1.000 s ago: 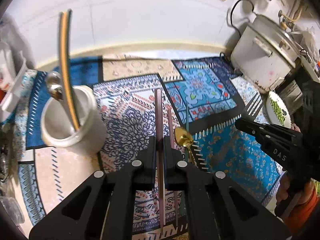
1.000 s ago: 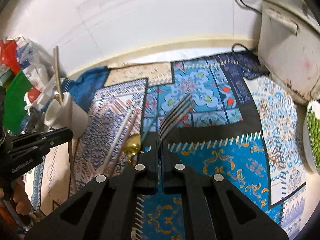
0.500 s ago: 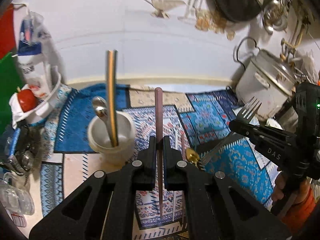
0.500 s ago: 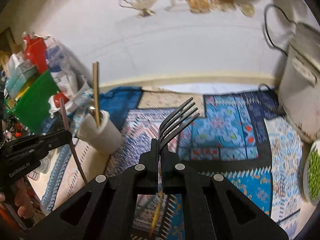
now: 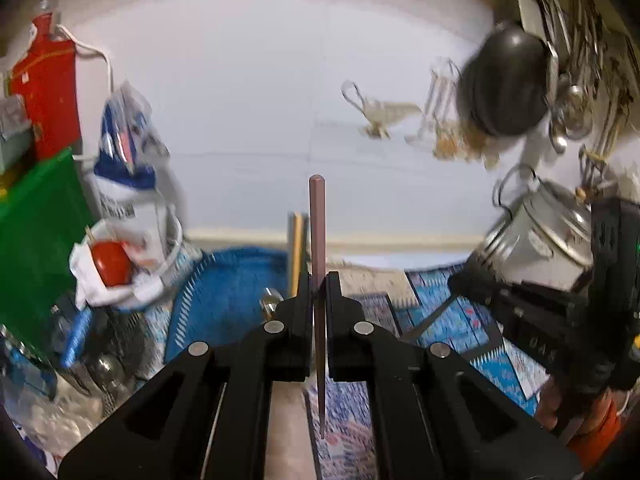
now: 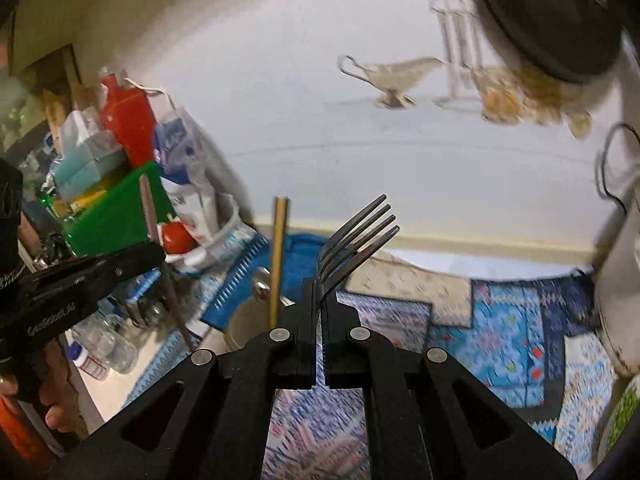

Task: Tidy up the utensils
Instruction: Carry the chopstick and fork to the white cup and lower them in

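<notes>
We see the left gripper (image 5: pixel 319 284) clamped on a pinkish chopstick (image 5: pixel 317 240) that stands nearly upright between its jaws, its top against the white wall and its tip hanging over the patterned mat (image 5: pixel 348 432). The right gripper (image 6: pixel 319 292) is closed on a dark fork (image 6: pixel 356 240) — tines up and leaning right — raised above the mat and just right of the white cup (image 6: pixel 248 320). That cup sits on the mat with a tan stick (image 6: pixel 279 256) and a spoon (image 6: pixel 262 280) in it.
</notes>
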### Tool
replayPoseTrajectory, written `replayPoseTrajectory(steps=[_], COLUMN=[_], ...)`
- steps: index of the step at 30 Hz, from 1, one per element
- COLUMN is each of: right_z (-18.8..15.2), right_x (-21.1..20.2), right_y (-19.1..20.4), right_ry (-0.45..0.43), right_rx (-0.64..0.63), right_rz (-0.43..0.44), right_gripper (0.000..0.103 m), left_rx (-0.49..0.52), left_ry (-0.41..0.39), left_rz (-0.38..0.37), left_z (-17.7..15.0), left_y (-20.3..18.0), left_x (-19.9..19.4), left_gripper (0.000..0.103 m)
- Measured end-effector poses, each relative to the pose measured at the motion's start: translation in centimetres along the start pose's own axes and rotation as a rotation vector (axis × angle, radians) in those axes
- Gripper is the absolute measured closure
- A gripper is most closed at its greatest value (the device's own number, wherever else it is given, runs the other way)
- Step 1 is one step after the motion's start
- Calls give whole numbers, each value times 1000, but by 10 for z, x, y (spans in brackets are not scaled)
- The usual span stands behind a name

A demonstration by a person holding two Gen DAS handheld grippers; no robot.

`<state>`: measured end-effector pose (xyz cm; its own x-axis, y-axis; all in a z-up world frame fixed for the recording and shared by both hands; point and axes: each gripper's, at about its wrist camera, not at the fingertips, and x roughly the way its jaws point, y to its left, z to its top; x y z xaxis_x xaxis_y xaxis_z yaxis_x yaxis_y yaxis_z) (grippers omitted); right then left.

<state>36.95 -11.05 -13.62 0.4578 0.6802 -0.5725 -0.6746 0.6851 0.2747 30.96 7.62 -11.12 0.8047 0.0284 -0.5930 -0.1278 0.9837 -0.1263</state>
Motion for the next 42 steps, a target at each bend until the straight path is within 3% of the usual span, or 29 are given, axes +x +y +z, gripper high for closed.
replayPoseTrajectory(steps=[6,11,21,29,38,42], right_z=[12,11,-12,-20,-18,-16], right_x=[24,52,110,137,142,130], right_y=[21,28,27,24,25,24], right_ry=[9,69,229,313,345,325], right_rx=[-36,-45,-38,-25,-22,-28], right_rz=[32,29,11,15,26,17], right_gripper=[101,101,101,101,96,80], left_rx=[-37,-72,-63,-65,-39,-18], left_ry=[-54,-60,19,98,138,132], left_rz=[12,25,45,12,-18,-19], left_z=[27,37,17,1,-1,-1], left_y=[22,38,54,61,56,49], left_x=[12,38,94,116,120,111], left_gripper=[99,99,99,99,99,99])
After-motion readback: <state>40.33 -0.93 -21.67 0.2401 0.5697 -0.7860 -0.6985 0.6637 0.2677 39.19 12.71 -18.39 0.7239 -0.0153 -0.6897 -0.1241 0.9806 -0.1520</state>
